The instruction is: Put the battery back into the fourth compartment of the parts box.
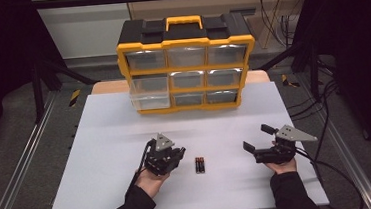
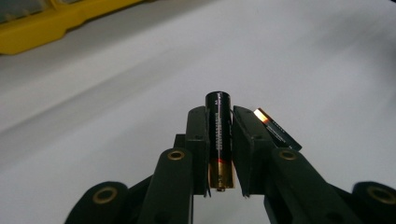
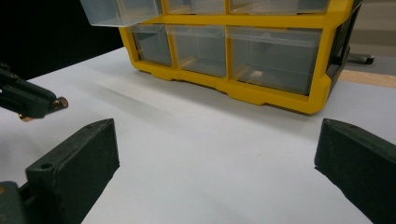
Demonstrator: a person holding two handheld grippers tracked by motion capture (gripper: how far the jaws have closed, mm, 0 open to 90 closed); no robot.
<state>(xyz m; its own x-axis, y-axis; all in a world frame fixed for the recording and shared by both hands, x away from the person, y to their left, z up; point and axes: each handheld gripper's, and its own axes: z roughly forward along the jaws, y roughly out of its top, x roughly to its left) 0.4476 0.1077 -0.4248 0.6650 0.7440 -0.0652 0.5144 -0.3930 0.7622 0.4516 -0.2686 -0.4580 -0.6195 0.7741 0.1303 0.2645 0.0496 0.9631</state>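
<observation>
My left claw is clenched on one battery, which stands between the two pads with its copper end toward my hand and its black end poking out past the jaw tips. From above, that claw sits just left of the batteries on the table; I count two there, lying side by side and touching, though the pair is small and dark from that height. In the left gripper view I can make out one of them lying on the white table just beyond my right pad.

My right claw is released, its two jaws spread wide with nothing between them, resting near the table's right side, well apart from the batteries.

At the far edge stands one yellow organiser with nine clear drawers in three rows of three. One drawer, the left one of the middle row, is pulled out.
</observation>
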